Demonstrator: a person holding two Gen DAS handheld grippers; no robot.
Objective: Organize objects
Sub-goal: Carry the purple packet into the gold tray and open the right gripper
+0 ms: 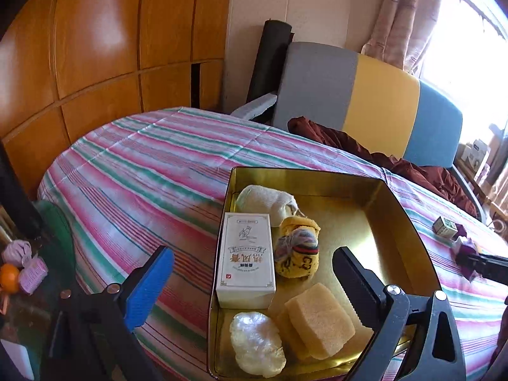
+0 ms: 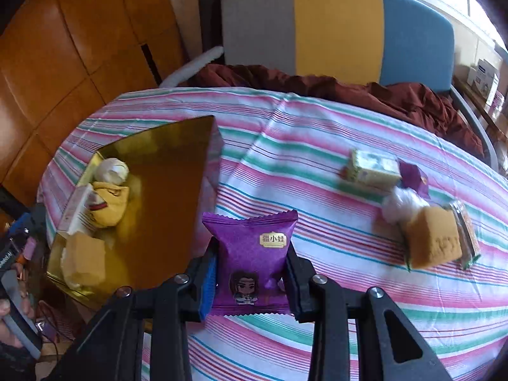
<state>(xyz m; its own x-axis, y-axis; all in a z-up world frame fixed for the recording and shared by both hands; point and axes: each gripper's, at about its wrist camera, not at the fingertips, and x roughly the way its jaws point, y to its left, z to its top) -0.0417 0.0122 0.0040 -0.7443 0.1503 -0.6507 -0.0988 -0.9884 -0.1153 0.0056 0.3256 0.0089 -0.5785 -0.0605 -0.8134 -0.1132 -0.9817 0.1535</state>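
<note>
Purple packet (image 2: 250, 260) sits right at the bottom center of the right wrist view, pinched on both sides by the right gripper (image 2: 250, 281), and it looks lifted off the striped cloth (image 2: 301, 133). Gold tin (image 2: 177, 139) is at the left of that frame, already holding a white box (image 1: 246, 257), a yellow sock roll (image 1: 297, 250), a white sock roll (image 1: 270, 201), sponges (image 1: 317, 320) and a plastic wad (image 1: 255, 347). More stuff waits at the right of the frame: a small green box (image 2: 373, 166), another sponge (image 2: 433, 241) and a white wad (image 2: 400, 203).

Left gripper (image 1: 250, 281) is spread wide and holding nothing, hovering over the near end of the tin at the bottom of the left wrist view.

Guess is the packet goes into the tin next. What could go wrong: the packet is puffy and slick and held by its lower half, so it could twist or slide out on the way over. The tin wall is tall too, so a low carry could catch the rim and shove the tin. And the left gripper sits right over the tin, so the two could bump.
</note>
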